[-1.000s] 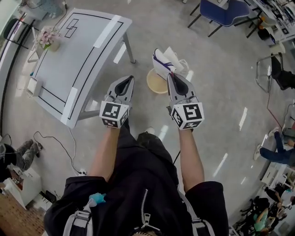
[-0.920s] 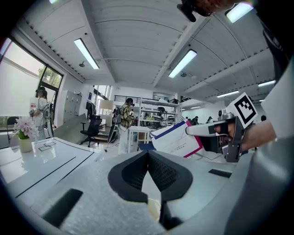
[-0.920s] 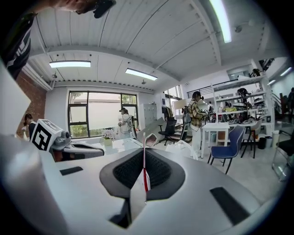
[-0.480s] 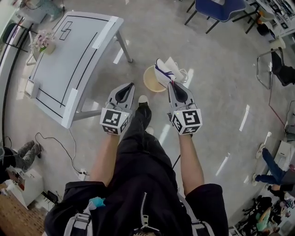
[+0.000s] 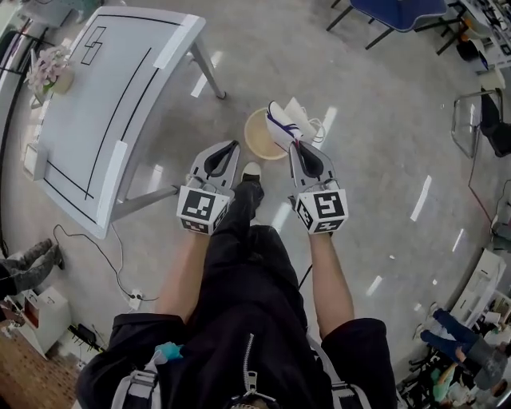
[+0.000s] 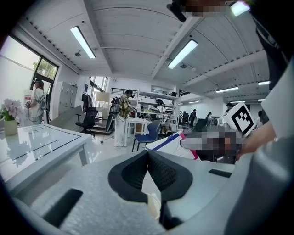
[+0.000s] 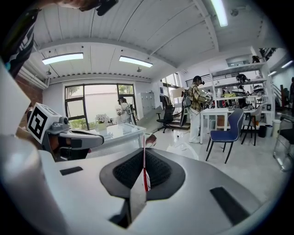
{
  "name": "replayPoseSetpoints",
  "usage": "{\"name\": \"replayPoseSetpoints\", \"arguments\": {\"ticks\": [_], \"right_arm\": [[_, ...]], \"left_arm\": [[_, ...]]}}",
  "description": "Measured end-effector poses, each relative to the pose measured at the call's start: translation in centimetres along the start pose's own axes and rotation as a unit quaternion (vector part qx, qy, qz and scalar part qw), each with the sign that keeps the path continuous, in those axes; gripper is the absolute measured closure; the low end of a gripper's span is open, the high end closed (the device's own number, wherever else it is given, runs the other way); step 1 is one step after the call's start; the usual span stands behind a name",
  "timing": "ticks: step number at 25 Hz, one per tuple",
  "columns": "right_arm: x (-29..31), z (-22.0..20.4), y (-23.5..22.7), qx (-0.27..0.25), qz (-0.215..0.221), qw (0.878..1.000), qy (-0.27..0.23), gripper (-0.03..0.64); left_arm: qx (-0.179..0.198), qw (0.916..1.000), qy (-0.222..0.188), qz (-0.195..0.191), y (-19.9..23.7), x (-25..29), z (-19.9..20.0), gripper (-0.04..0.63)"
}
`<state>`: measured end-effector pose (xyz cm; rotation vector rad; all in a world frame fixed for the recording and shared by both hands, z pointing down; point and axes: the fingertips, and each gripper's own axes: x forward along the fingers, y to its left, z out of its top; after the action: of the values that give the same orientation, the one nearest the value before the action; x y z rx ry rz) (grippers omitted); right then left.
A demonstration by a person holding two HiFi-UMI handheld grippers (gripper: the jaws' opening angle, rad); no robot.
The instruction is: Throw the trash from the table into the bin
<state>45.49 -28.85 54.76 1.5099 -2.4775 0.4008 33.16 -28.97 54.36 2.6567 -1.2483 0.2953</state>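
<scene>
A white wrapper [image 5: 282, 121] with purple stripes sticks up from my right gripper [image 5: 295, 144], which is shut on its lower edge. It hangs over the right rim of the round cream bin [image 5: 257, 136] on the floor. In the right gripper view the wrapper [image 7: 143, 172] shows edge-on between the closed jaws of the right gripper [image 7: 144, 151]. My left gripper [image 5: 233, 145] is level with the right one, at the bin's near left side. Its jaws meet at the tips, as the left gripper view [image 6: 147, 153] shows, with nothing seen held. The wrapper [image 6: 167, 141] lies to its right there.
The white table [image 5: 112, 96] with black lines stands at the upper left, its leg [image 5: 206, 72] near the bin. A flower pot [image 5: 46, 68] sits on its far corner. A blue chair [image 5: 399, 12] stands beyond. The person's shoe [image 5: 251, 172] is just short of the bin.
Both grippers have sunk lower and closer to the bin, the wrapper still in the right one. The person has stepped forward, one foot now beside the bin.
</scene>
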Motion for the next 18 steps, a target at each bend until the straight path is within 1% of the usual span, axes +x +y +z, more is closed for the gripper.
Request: {"name": "replayPoseSetpoints", "arguments": {"ticks": [5,10,14,18], "right_arm": [[4.5,-5.5,-3.2,0.004,-0.001,1.0,0.004,0.601],[8.2,-12.2,-6.0,0.014,-0.005,1.0,0.011,0.601],[10.7,-16.9,-7.5,0.012,-0.005,1.0,0.014,0.601],[12.9,-21.0,-8.5,0.014,-0.006,1.0,0.015,0.601]], "left_arm": [[-0.002,0.9999,-0.008,0.007,2.1,4.1,-3.3,0.589],[-0.008,0.9997,-0.012,0.019,3.8,7.7,-8.5,0.589],[-0.013,0.9995,-0.025,0.016,4.8,9.5,-12.4,0.589],[-0.013,0.9991,-0.032,0.023,5.9,10.9,-15.7,0.589]]}}
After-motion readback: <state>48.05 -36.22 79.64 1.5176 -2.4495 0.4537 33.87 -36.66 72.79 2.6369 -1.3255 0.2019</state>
